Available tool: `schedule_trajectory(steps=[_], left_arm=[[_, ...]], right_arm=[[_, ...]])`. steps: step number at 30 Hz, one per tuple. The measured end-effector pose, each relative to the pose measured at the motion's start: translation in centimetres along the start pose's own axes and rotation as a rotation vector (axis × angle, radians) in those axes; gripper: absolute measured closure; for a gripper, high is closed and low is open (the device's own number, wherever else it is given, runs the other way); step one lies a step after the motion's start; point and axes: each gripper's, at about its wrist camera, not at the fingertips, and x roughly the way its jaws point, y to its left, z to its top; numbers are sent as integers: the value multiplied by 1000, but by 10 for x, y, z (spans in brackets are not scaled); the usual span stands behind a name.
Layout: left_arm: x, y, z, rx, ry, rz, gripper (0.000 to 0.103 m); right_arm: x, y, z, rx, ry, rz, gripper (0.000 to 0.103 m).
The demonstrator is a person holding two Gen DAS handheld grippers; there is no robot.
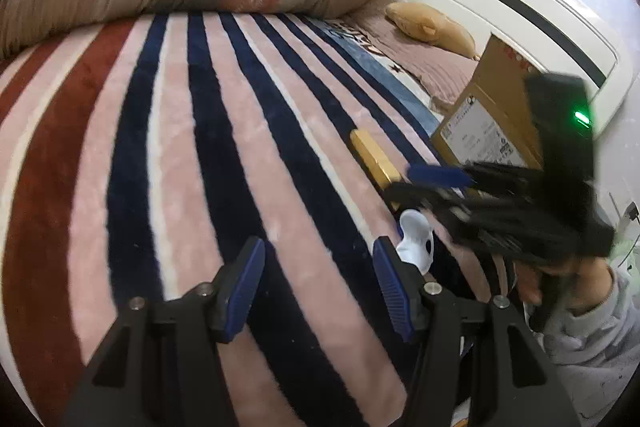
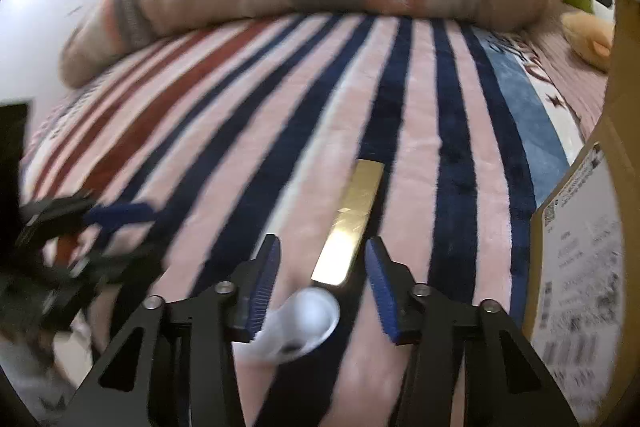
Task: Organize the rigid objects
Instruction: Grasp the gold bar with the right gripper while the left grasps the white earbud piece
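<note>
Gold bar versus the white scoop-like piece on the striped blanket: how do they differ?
The gold bar is long, flat, straight-edged and shiny; the white piece is rounded, cupped and matte. The gold bar lies farther ahead of the right gripper, while the white piece sits nearer its open jaws. Both rest ungrasped on the striped blanket.

L gripper [image 1: 318, 291]: fingers apart, nothing held | R gripper [image 2: 322, 287]: fingers apart, nothing held

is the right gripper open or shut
Open: the right gripper has a wide gap between its blue pads, with the gold bar and a white object lying there ungripped.
</note>
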Motion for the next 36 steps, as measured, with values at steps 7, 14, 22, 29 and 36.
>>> schedule_trajectory(steps=[7,14,22,29,36], left_arm=[[14,-22,-5,68,28,-111,50],[47,-62,-1,158,63,-192,55],[50,-60,-2,161,54,-100,75],[8,-29,-16,109,44,47,75],[20,-19,-19,62,19,99,72]], right_arm=[[-3,-7,-1,-36,-29,-150,89],[-21,-19,-17,-10,-16,-171,89],[-24,-20,-23,17,14,-95,89],[-30,0,-34,-19,72,63,89],[-16,4,-34,-11,91,67,88]])
